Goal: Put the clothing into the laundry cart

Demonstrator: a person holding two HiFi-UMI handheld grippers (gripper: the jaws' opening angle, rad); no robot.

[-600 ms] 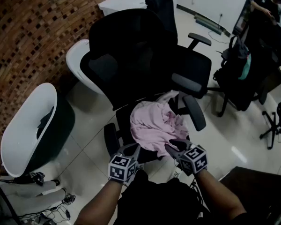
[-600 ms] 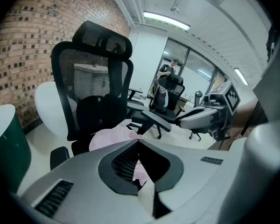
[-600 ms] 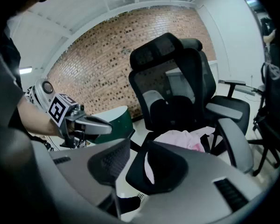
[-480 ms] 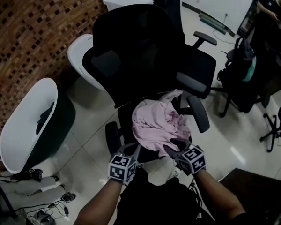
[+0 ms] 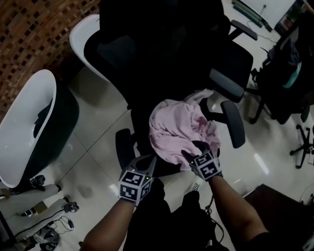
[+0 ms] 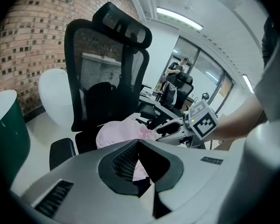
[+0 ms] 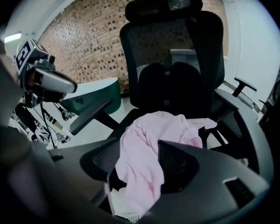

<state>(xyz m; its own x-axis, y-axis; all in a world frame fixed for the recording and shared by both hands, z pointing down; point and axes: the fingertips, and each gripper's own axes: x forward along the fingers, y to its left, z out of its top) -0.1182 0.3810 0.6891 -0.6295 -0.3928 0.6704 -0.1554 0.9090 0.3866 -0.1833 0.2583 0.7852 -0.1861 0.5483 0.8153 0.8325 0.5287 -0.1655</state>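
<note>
- Two hand-held tongs reach down to a pink garment (image 5: 180, 127) heaped on the seat of a black office chair (image 5: 162, 51), seen from above.
- Right tongs (image 5: 192, 151): the jaws stand about halfway apart with a hanging fold of the pink cloth running between them. The pads do not appear to be pinching it yet.
- Left tongs (image 5: 146, 165): the jaw tips are drawn together at the garment's near left edge. A sliver of pink shows past the tips, but I cannot tell whether any cloth is caught.
- Step in hand, as I judge it: taking hold of the garment. It lies wholly on the chair, so the carry has not begun.
- The next move likely calls for the right jaws to close firmly on the fold. A lift clear of the armrest (image 5: 233, 127) and a swing left toward the cart would follow.
- Laundry cart (image 5: 8, 145): a deep white tub with a dark green wall, standing on the tiled floor (image 5: 99, 135) well to the left of the chair. One dark item (image 5: 43, 122) lies inside, too small to identify.
- A second white tub (image 5: 86, 41) stands behind the chair by the brick wall (image 5: 36, 14). Its contents are hidden.
</note>
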